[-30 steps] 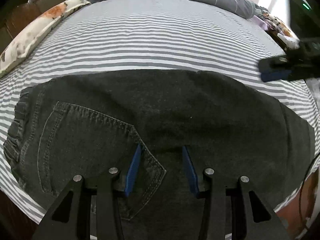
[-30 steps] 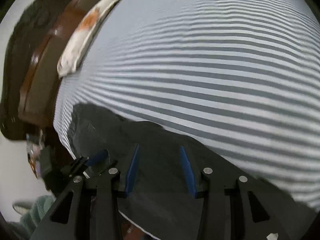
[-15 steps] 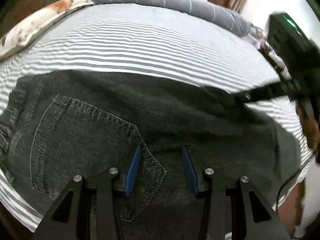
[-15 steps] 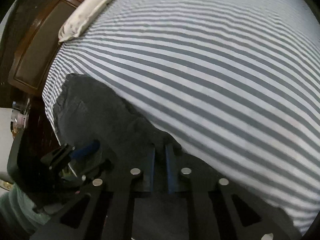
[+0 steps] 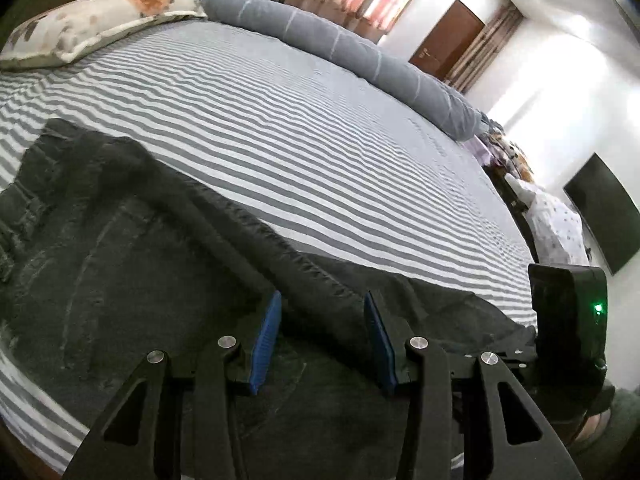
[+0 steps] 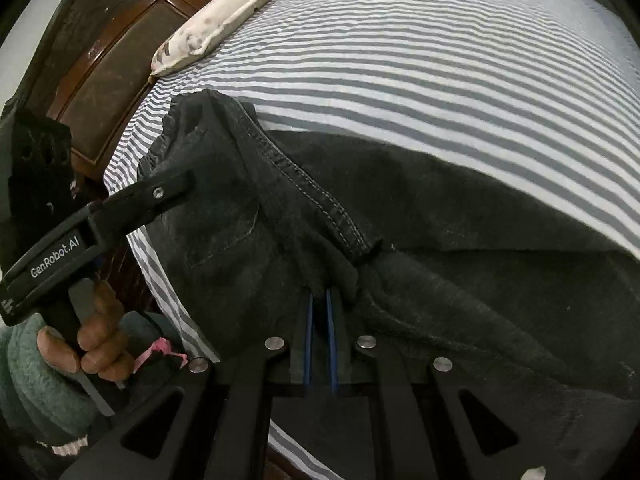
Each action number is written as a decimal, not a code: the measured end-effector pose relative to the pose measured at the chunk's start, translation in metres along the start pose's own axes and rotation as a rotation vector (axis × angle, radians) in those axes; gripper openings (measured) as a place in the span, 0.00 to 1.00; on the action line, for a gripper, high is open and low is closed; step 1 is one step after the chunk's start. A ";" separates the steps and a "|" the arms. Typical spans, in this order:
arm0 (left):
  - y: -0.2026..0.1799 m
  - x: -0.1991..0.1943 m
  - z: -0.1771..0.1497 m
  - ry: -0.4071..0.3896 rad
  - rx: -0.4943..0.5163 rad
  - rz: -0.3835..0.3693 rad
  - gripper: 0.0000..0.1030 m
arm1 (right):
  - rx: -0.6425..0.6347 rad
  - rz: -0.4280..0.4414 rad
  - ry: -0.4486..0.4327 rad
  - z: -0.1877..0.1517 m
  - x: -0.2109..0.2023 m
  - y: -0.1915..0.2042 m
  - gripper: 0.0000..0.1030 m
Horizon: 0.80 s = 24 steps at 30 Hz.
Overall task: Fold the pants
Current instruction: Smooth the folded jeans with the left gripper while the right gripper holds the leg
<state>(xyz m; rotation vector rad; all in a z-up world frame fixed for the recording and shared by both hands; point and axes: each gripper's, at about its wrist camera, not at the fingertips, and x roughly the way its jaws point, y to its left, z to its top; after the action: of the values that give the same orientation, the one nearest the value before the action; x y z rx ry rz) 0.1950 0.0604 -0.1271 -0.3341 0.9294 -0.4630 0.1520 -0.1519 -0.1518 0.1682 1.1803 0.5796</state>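
Observation:
Dark grey denim pants (image 5: 120,272) lie along the near edge of a striped bed; in the right wrist view the pants (image 6: 460,220) show a stitched seam and a raised fold. My left gripper (image 5: 322,316) is open, its blue pads straddling a ridge of the fabric without pinching it. My right gripper (image 6: 319,300) is shut on a fold of the pants and lifts it slightly. The left gripper's body (image 6: 104,216) shows in the right wrist view at the left, over the waistband.
The grey-and-white striped bed sheet (image 5: 320,120) stretches beyond the pants. A floral pillow (image 5: 92,20) and a grey rolled blanket (image 5: 340,44) lie at the far side. A wooden headboard (image 6: 108,76) stands at the left. The right gripper's body (image 5: 568,308) sits at right.
My right gripper has closed on the pants fabric and pulled up a fold. My left gripper has shifted and tilted, now straddling the raised ridge, still open.

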 end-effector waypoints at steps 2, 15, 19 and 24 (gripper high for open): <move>-0.005 0.015 0.000 0.046 0.035 0.047 0.43 | 0.015 0.014 -0.007 0.000 0.001 0.000 0.11; 0.006 0.029 -0.005 0.110 0.035 0.073 0.43 | 0.370 0.162 -0.112 0.015 -0.008 -0.054 0.40; 0.004 0.031 -0.005 0.107 0.029 0.067 0.43 | 0.454 0.212 -0.094 0.013 0.004 -0.071 0.40; 0.006 0.030 -0.005 0.102 0.018 0.056 0.43 | 0.459 0.269 -0.086 0.013 0.009 -0.066 0.33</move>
<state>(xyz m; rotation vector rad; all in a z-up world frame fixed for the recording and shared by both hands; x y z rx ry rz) 0.2075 0.0493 -0.1532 -0.2690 1.0305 -0.4398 0.1888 -0.2007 -0.1817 0.7444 1.2010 0.5211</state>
